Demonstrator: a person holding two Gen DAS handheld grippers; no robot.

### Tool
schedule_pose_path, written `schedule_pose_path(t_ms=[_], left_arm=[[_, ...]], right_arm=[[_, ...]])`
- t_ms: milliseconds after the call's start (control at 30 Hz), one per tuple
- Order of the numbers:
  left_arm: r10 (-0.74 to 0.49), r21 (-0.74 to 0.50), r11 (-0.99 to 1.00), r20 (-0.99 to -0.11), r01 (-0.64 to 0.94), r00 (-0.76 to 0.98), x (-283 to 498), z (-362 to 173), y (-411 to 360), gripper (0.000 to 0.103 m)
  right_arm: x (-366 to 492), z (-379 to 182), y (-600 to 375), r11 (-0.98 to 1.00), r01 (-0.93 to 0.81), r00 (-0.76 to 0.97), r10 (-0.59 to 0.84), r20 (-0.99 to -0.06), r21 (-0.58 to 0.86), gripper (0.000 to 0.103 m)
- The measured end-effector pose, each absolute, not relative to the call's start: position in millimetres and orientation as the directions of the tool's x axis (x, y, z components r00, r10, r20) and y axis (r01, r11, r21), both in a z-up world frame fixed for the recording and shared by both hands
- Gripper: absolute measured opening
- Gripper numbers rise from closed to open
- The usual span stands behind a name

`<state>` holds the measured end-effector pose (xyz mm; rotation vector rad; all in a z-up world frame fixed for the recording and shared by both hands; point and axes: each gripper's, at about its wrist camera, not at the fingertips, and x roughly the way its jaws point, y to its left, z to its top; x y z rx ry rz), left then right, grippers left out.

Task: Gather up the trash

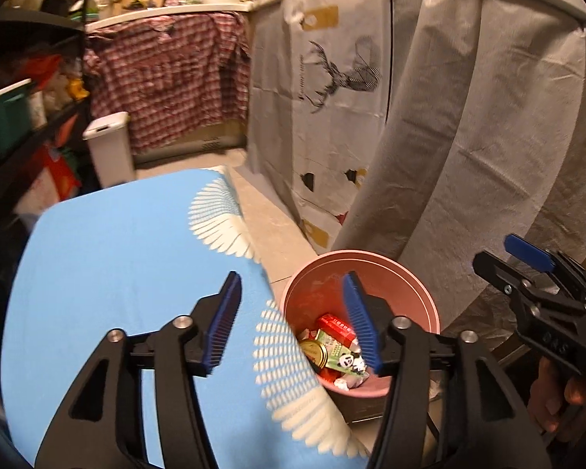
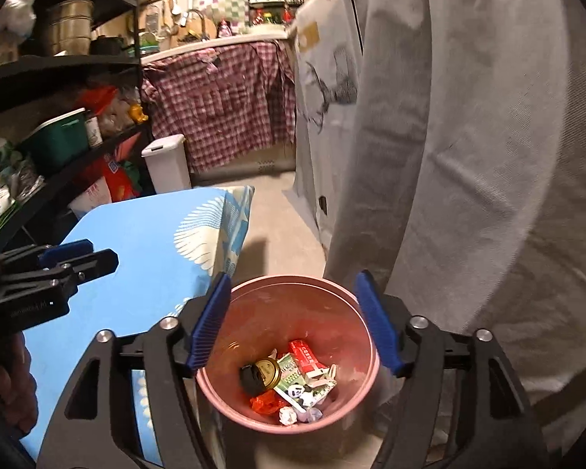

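Left-wrist view: the left gripper [image 1: 293,320] is standing with its jaws wide apart and nothing between them, at the lower centre of the frame over the edge of a blue worktop [image 1: 117,273] printed with white fans. At the lower right of centre a pink bin [image 1: 371,265] is sitting on the floor just beside the worktop, holding the trash [image 1: 338,346]: a red packet, a gold lid, a panda-printed wrapper and crumpled paper. At the right edge the right gripper [image 1: 527,273] is showing, carried by a hand [image 1: 554,398]. Right-wrist view: the right gripper [image 2: 293,320] is also gaping wide and empty above the bin [image 2: 293,301], framing the trash [image 2: 289,383]; the left gripper [image 2: 58,269] is entering from the left edge. A grey curtain [image 2: 468,156] is hanging at the right.
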<state>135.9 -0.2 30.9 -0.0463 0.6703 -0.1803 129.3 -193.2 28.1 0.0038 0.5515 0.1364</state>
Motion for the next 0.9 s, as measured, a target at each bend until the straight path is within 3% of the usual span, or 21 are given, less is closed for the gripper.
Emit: schedule_pose_path(t_ms=[233,433,900], left_arm=[[-0.109,-0.057,0.994,-0.583,0.092,0.806,71,43,-7,0.083],[-0.089,-0.084,0.995,-0.588,0.048,0.804,28,40,-12,0.093],[-0.084,-0.081,0.996,-0.614,0.043,0.785,-10,15,-24,0.095]], right_arm=[[76,42,-202,0.991,-0.122,0.856,0.129,-0.501,0.048,0.085],[39,43,-209,0.995,-0.099,0.851,0.097,-0.516,0.025,0.096],[8,28,-219,0.997,-0.077,0.835,0.079,-0.544,0.026,0.098]])
